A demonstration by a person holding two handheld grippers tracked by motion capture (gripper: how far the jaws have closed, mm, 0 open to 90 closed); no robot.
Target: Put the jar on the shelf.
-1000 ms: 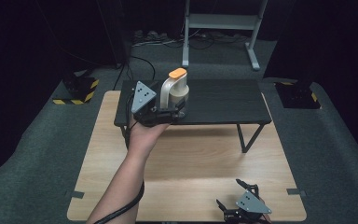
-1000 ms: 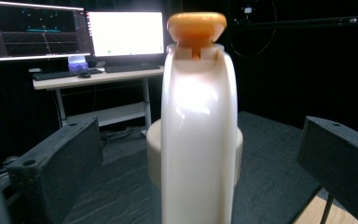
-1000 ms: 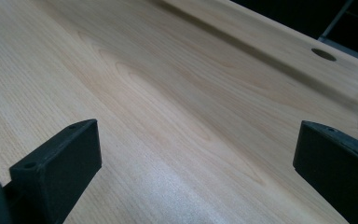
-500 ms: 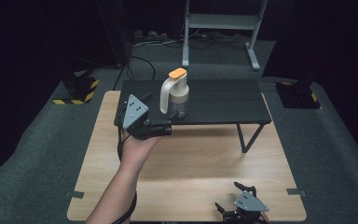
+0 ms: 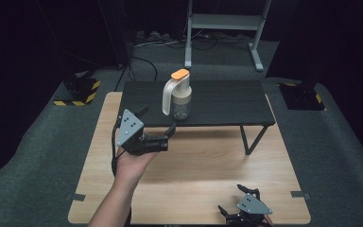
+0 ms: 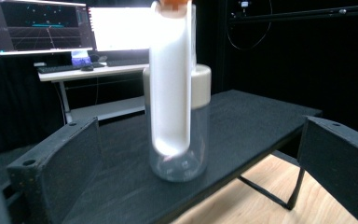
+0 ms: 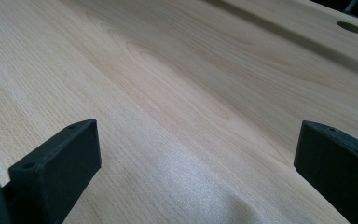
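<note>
The jug [image 5: 178, 96] stands upright on the black shelf [image 5: 227, 101], near its front edge, and nothing holds it, so the placing looks done. The left hand-held gripper [image 5: 155, 124] sits just in front of the jug and a little lower, apart from it, jaws spread wide and empty (its own view has the jug [image 6: 177, 116] between them but farther off). What seems left is parking this one on the tabletop [image 5: 203, 161]. The right hand-held gripper [image 5: 238, 208] lies at the tabletop's near edge, jaws wide, gripping nothing. The jug's orange lid [image 6: 170, 3] is cut off at the top of the left gripper view, and its clear base is too faint to show any contents.
</note>
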